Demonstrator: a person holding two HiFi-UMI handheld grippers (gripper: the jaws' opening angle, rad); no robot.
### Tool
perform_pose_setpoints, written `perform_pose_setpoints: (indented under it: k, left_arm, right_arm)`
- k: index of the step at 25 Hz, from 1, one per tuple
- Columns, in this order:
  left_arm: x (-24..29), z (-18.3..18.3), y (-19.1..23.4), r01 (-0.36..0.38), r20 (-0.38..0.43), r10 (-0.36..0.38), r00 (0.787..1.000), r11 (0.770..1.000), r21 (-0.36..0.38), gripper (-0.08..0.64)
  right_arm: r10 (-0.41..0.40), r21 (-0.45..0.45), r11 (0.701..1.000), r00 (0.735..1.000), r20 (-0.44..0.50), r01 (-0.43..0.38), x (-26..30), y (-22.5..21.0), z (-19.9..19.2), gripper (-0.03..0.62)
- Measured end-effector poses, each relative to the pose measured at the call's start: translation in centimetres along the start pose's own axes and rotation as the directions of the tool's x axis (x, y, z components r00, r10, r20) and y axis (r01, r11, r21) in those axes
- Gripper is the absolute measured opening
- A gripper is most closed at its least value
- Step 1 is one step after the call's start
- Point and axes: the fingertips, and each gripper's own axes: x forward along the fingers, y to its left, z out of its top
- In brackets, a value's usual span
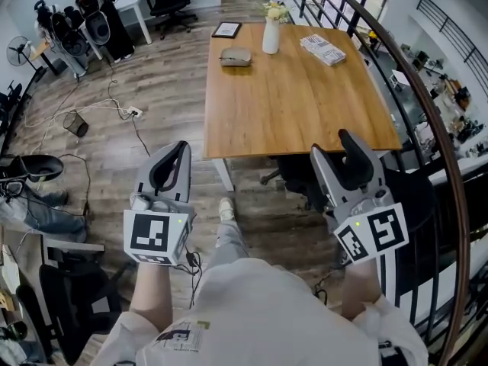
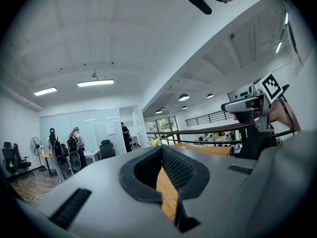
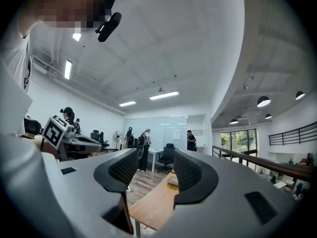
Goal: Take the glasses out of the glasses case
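At table (image 1: 305, 90) far end, glasses case (image 1: 235, 57) clear from head view; left gripper (image 1: 181, 148) closed, right gripper (image 1: 333, 148) parted.

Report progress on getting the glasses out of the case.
Done: nothing; the glasses case looks closed on the far end of the table. In hand: nothing; the left gripper has jaws together and empty, the right gripper jaws apart and empty, both short of the table. Left: reach the case, open it, lift the glasses out.
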Motion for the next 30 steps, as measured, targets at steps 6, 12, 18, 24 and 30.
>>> perform_pose_setpoints:
  k: [6, 12, 18, 24, 30]
  left_arm:
    - [8.6, -3.0, 7.3, 0.017, -0.031, -0.018, 0.999, 1.000, -0.005, 0.017]
    - [17.6, -5.4, 16.1, 0.054, -0.050, -0.053, 0.997, 0.999, 0.004, 0.017]
    - [24.3, -7.3, 22.5, 0.067, -0.042, -0.068, 0.997, 0.998, -0.020, 0.017]
    - [28.5, -8.4, 26.2, 0.081, -0.041, -0.083, 0.996, 0.996, -0.037, 0.017]
    - [31.1, -9.4, 26.4, 0.102, -0.052, -0.105, 0.993, 0.993, -0.055, 0.017]
  right_arm:
    - [-0.001, -0.007, 1.000, 0.999, -0.043, 0.001, 11.2, -1.7, -2.1, 0.249]
    - [0.007, -0.006, 1.000, 0.997, -0.082, -0.007, 24.3, -3.0, -3.7, 0.249]
    - [0.009, -0.003, 1.000, 0.992, -0.123, -0.009, 33.6, -3.8, -5.6, 0.249]
    - [0.009, 0.012, 1.000, 0.988, -0.156, -0.007, 39.5, -5.1, -6.4, 0.249]
    - [-0.010, -0.070, 0.998, 0.979, -0.202, -0.004, 42.0, -7.0, -7.3, 0.249]
